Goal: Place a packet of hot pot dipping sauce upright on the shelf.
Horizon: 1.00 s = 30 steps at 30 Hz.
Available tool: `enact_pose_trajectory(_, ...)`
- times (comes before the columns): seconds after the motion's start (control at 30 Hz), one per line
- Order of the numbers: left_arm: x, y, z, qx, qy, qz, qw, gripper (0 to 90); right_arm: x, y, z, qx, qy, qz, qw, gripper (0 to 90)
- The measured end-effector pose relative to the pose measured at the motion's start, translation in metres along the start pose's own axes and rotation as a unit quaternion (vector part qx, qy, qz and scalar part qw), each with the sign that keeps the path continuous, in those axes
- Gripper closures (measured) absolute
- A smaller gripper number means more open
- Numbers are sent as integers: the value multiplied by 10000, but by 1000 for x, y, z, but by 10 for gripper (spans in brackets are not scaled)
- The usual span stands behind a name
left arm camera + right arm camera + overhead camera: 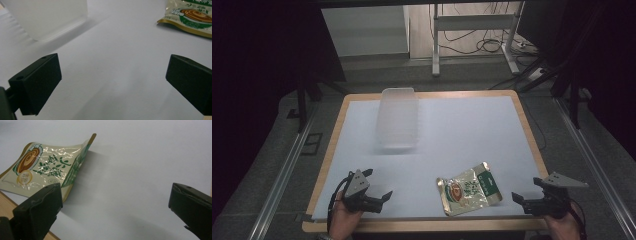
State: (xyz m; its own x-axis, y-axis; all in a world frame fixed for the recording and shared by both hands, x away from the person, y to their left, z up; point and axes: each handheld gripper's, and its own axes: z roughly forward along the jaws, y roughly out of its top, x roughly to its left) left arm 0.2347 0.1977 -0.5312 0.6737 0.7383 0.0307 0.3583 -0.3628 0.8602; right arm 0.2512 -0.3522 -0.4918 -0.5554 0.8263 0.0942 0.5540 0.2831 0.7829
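Flatly on the white sheet that covers the wood-edged counter lies a glossy foil pouch, cream with a gold border, crinkled and shiny, one corner curling upward. Its print shows a brown swirl emblem ringed in green at one end and green characters across the middle, which I cannot read. Beyond the pouch, toward the far edge of the counter and somewhat to its left, stands a tall translucent plastic container, rectangular with rounded corners and frosted walls. The right gripper is just to the right of the pouch, its black blocky jaws spread wide with nothing between them. The left gripper is well to the left of the pouch, jaws likewise released and empty. Both are matt black, each topped by a grey three-cornered plate.
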Motion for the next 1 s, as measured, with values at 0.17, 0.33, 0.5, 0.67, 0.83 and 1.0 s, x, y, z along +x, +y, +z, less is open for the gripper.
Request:
enact_pose_trajectory(0.17, 1, 0, 0, 59, 38, -28, 10000, 0, 1, 0, 1, 31, 82, 94, 9999, 0)
enact_pose_trajectory(0.33, 3, 0, 0, 38, 92, -111, 9999, 0, 4, 0, 3, 73, 0, -62, 10000, 0)
enact_pose_trajectory(0.5, 1, 1, 2, 72, 116, -78, 9999, 0, 2, -1, 2, 116, -18, -119, 9999, 0)
enact_pose_trajectory(0.67, 1, 1, 3, 94, 121, -57, 9999, 0, 3, -1, 3, 185, -99, -148, 9997, 0)
enact_pose_trajectory(0.83, 0, 1, 3, 110, 96, -70, 9999, 0, 5, -1, 5, 208, -20, -205, 9996, 0)
enact_pose_trajectory(1.0, 0, 2, 4, 131, 99, -68, 9998, 0, 7, 1, 4, 153, -14, -272, 9995, 0)
